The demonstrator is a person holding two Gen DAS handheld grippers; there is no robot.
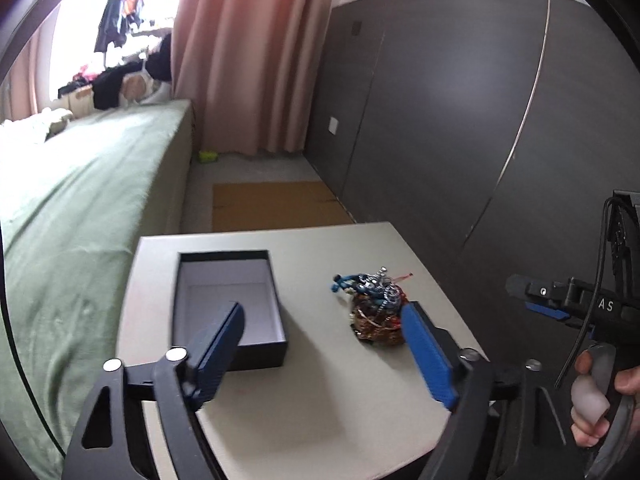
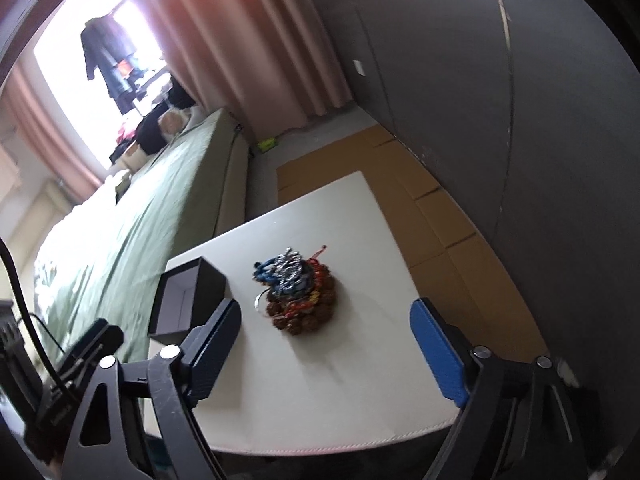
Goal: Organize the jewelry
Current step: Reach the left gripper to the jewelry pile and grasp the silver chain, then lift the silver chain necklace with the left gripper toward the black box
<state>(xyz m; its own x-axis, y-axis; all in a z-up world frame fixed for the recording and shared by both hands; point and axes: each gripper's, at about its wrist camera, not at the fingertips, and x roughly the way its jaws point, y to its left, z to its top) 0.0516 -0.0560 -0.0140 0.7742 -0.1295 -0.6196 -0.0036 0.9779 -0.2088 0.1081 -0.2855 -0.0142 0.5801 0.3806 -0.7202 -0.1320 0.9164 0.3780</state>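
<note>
Above the table (image 1: 280,420) — both tongs (image 1: 324,334) (image 2: 326,330) gape, empty.

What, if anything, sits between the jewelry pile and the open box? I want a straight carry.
Nothing visible does: only bare tabletop lies between the jewelry pile and the empty open box, which stand apart.

My left gripper (image 1: 322,346): black frame, blue ribbed pads (image 1: 428,356), silver screws. My right gripper (image 2: 326,350) alike. Right hand (image 1: 596,396): bare skin on grey handle; black cable, white "AS" lettering.
</note>
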